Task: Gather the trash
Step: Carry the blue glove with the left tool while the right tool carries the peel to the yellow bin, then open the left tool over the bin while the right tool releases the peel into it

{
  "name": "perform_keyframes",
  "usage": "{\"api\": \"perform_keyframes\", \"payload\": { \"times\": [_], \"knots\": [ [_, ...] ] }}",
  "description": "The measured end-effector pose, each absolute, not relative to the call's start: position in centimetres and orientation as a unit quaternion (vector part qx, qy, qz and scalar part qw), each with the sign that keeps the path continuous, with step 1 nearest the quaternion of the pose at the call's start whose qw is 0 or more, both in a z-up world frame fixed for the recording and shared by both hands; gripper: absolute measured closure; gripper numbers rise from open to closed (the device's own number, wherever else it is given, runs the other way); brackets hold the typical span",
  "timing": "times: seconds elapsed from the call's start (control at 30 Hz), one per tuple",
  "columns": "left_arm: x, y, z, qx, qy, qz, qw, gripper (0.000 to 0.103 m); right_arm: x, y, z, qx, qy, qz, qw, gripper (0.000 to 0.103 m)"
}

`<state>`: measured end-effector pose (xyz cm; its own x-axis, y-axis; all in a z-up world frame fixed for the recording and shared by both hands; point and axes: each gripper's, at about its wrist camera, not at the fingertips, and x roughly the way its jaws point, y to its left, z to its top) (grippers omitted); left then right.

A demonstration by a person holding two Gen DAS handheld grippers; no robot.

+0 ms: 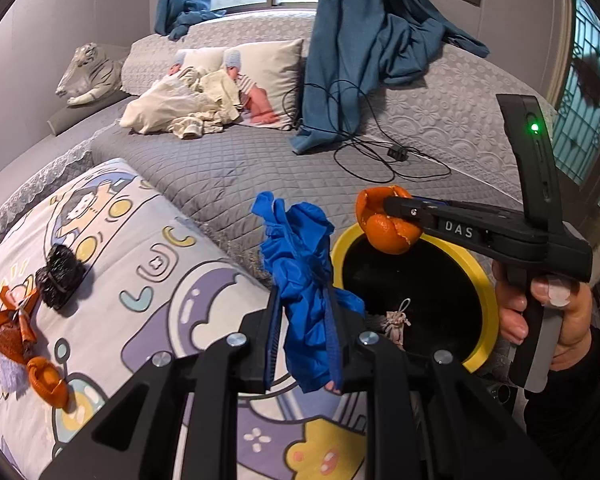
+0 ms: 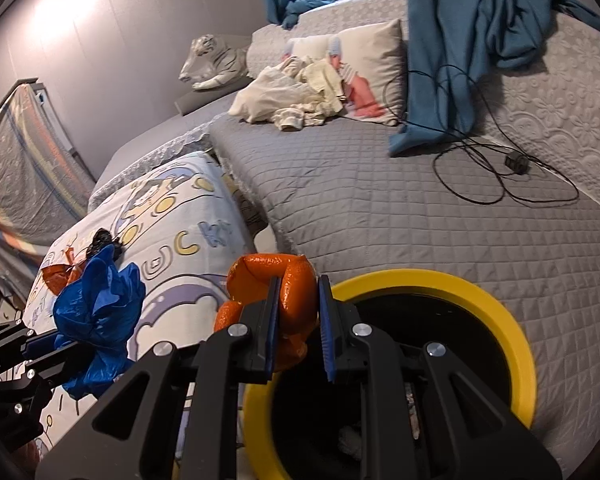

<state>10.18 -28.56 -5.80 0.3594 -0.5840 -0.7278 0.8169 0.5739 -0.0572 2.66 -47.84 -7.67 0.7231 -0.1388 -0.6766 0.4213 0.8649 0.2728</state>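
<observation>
The left gripper [image 1: 306, 320] has its jaws clamped on a crumpled blue glove [image 1: 304, 276], low in the middle of the left wrist view. The right gripper [image 2: 298, 322] has its jaws clamped on a piece of orange peel [image 2: 296, 300], held over the yellow-rimmed bin [image 2: 516, 332] at lower right. A black bundle [image 1: 58, 280] and more orange scraps [image 1: 16, 328] lie on the cartoon-print pillow [image 1: 148, 264] at lower left, beside the grey bed [image 1: 260, 168].

Orange peel [image 2: 298, 300] in right claw [image 2: 298, 322] above yellow-rimmed bin [image 2: 516, 336].
</observation>
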Motion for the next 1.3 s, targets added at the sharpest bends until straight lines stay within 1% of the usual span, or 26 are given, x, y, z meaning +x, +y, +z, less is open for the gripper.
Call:
{"api": "perform_keyframes", "payload": {
  "times": [0.8, 1.3],
  "knots": [
    [8.4, -35.9, -8.0, 0.184, 0.379, -0.480, 0.769, 0.084, -1.3, -52.7, -11.0, 0.234, 0.347, -0.225, 0.880, 0.086],
    [9.0, -39.7, -11.9, 0.181, 0.419, -0.488, 0.744, 0.084, -1.5, -54.2, -14.1, 0.247, 0.372, -0.248, 0.860, 0.086]
  ]
}}
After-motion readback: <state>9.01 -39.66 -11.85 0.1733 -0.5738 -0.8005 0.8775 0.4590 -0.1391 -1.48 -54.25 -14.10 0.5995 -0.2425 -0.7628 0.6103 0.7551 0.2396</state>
